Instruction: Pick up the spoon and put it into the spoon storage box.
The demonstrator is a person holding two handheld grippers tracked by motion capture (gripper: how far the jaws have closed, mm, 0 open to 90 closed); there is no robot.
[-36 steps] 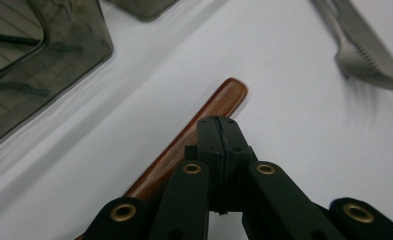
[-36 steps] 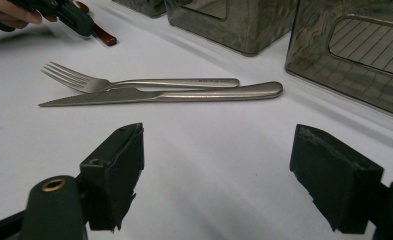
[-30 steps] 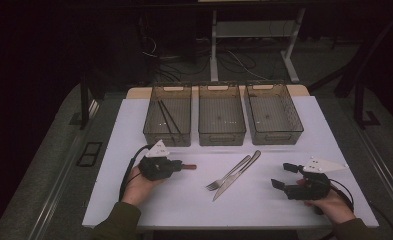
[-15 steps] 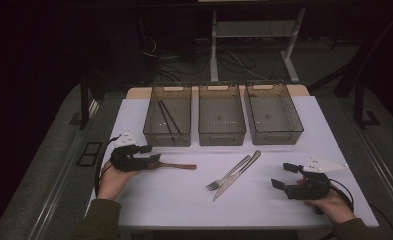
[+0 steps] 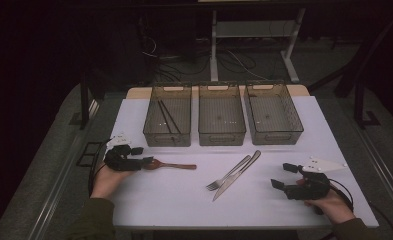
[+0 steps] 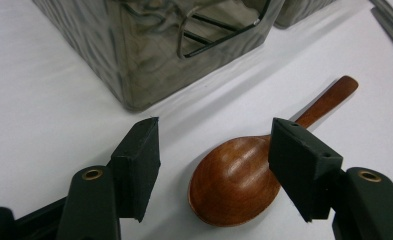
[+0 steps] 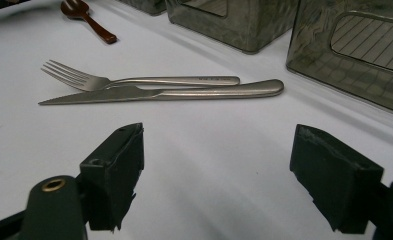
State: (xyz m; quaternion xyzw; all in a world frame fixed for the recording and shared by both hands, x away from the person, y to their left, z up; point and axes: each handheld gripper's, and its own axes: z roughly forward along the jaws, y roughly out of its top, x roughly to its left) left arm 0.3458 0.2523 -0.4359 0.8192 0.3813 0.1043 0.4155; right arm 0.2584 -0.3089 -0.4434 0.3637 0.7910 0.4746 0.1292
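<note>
Release looks done: our left gripper [image 5: 143, 155] has slid left across the white table [image 5: 184, 200] and its jaws have just been opening, now spread around the bowl of the brown wooden spoon [image 6: 244, 175] without pressing it. It lies before the left grey mesh bin [image 5: 167, 120]. Our right gripper [image 5: 284, 176] rests spread, empty, near the steel fork [image 7: 134, 80] and steel knife [image 7: 174, 92].

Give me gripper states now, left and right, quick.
Left gripper: open, jaws just been opening; wooden spoon lies between them on the table, not gripped.
Right gripper: open, holding nothing.
</note>
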